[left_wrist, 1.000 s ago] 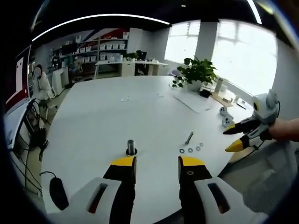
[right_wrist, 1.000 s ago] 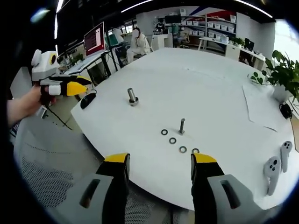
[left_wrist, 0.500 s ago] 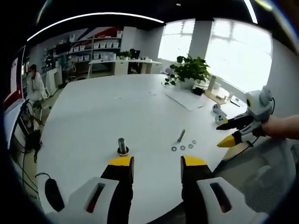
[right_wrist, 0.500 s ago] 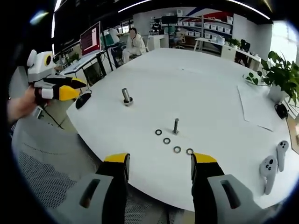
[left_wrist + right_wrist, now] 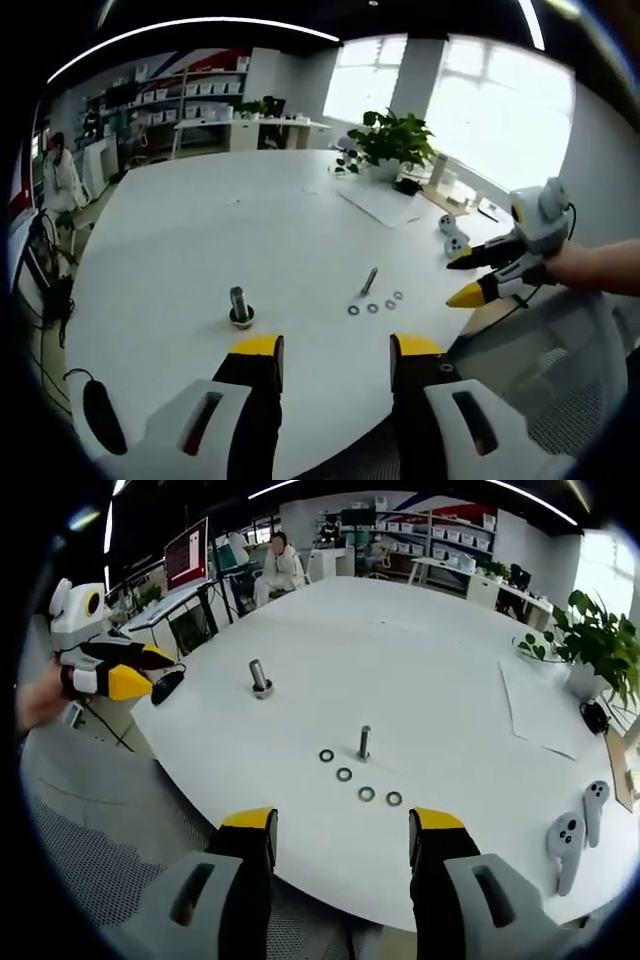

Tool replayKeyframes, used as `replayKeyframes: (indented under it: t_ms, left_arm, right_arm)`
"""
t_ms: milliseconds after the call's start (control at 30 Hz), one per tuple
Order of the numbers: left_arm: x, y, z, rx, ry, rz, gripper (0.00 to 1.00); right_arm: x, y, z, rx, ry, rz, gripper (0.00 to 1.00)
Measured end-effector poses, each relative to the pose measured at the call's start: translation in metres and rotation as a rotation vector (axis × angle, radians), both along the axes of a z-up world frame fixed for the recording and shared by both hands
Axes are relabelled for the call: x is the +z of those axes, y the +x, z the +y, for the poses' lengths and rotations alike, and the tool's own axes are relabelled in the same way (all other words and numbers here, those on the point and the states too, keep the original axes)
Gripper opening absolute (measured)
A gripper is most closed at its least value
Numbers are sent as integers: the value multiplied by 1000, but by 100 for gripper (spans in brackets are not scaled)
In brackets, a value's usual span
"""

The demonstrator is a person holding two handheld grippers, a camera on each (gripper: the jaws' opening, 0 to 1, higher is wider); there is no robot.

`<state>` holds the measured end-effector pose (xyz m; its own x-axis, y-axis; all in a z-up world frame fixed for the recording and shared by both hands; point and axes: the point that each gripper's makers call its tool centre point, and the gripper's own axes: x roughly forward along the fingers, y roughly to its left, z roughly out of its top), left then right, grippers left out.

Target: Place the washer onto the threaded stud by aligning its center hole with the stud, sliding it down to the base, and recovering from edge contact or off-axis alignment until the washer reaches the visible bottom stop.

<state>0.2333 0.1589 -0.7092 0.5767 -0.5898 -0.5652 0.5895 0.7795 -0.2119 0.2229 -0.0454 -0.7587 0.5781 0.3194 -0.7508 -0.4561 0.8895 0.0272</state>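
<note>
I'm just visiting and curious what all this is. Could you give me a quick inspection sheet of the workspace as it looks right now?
Surface: large white table, mostly bare.
Job's things: slim threaded stud standing upright; four washers lying loose in a row beside it, none on the stud.
Clutter: thicker bolt upright on its own base; two white controllers near the edge; sheet of paper.
Grippers: left gripper and right gripper both open, holding nothing, short of the table edge.
Cables: black mouse with a cable at the table edge.
Surroundings: potted plant, shelves, monitor, seated person.
</note>
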Motion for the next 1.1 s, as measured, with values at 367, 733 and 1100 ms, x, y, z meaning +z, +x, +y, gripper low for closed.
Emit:
replayKeyframes:
  t_ms: [367,733,1100]
  left_arm:
    - [-9,-1,3,3,34,15,41]
    - [-12,-1,4,12,18,48,43]
    - [-10,-3,2,1,19,33,43]
  right_arm:
    - [-3,-4,8,58,-21,6,55]
    - [-3,-4,11,88,-48,-4,55]
    - [-4,-4,11,90,-55,-3,56]
